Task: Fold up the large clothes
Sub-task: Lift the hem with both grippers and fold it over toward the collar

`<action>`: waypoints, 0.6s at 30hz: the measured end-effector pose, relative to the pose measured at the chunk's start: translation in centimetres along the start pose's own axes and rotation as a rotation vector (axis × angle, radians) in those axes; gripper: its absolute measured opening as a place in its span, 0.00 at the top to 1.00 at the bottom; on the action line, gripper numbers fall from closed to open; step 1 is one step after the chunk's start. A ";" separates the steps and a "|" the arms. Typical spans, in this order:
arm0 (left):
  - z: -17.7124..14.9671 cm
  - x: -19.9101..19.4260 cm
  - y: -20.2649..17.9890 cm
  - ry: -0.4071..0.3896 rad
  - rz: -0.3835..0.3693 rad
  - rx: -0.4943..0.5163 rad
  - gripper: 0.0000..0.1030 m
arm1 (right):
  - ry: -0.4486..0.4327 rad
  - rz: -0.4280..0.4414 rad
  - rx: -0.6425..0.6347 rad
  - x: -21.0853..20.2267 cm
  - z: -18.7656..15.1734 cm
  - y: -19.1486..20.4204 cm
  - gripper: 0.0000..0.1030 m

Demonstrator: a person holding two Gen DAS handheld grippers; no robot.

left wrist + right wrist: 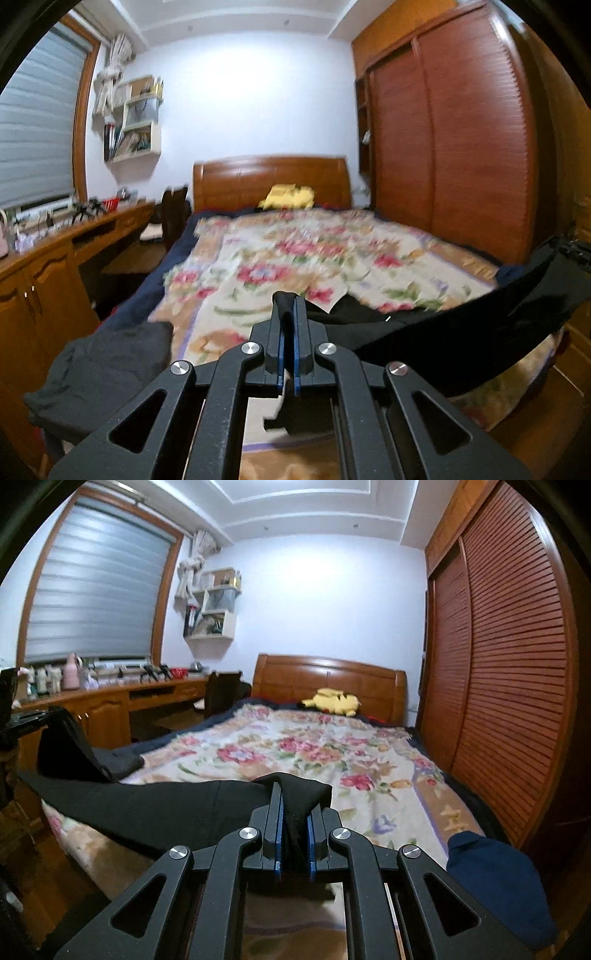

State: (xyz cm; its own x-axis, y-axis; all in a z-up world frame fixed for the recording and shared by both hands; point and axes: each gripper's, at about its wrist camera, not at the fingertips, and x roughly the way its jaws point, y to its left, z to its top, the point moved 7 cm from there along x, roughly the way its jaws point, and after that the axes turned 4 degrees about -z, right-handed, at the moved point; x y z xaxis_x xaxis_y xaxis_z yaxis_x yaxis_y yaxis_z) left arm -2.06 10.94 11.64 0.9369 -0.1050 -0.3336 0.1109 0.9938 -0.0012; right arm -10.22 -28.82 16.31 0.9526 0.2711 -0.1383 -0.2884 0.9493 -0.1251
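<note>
Your left gripper (289, 308) pinches a fold of the black garment (443, 332), pointing slightly down across the floral bedspread (280, 266). Your right gripper (293, 794) clamps the opposite end, so the cloth hangs stretched between them over the bed's foot. Ahead, the bedspread lies open toward the headboard (328, 681).

No writing, label or number can be read in either view. The books on the wall shelf (210, 622) are too blurred to read.
</note>
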 end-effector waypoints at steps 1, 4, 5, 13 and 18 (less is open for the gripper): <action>-0.7 1.6 0.5 0.029 0.010 -0.009 0.97 | 0.021 -0.001 -0.002 1.3 -0.3 0.1 0.91; -3.0 5.7 1.6 0.107 0.042 -0.028 0.97 | 0.083 -0.024 -0.026 5.8 -1.8 0.8 0.91; -3.6 6.6 1.9 0.125 0.048 -0.032 0.97 | 0.105 -0.027 -0.026 7.2 -2.4 0.8 0.91; -6.6 13.6 2.3 0.229 0.065 -0.051 0.96 | 0.255 -0.045 -0.024 17.5 -7.8 1.4 0.91; -7.4 17.4 2.1 0.280 0.075 -0.047 0.96 | 0.334 -0.056 -0.038 23.4 -9.2 1.4 0.91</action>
State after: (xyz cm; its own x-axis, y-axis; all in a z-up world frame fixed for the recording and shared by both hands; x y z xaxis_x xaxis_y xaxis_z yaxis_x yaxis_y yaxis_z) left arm 11.99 11.49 -1.15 0.8134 -0.0232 -0.5812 0.0230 0.9997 -0.0078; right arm 10.76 -22.63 3.86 0.8843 0.1454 -0.4437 -0.2455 0.9531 -0.1771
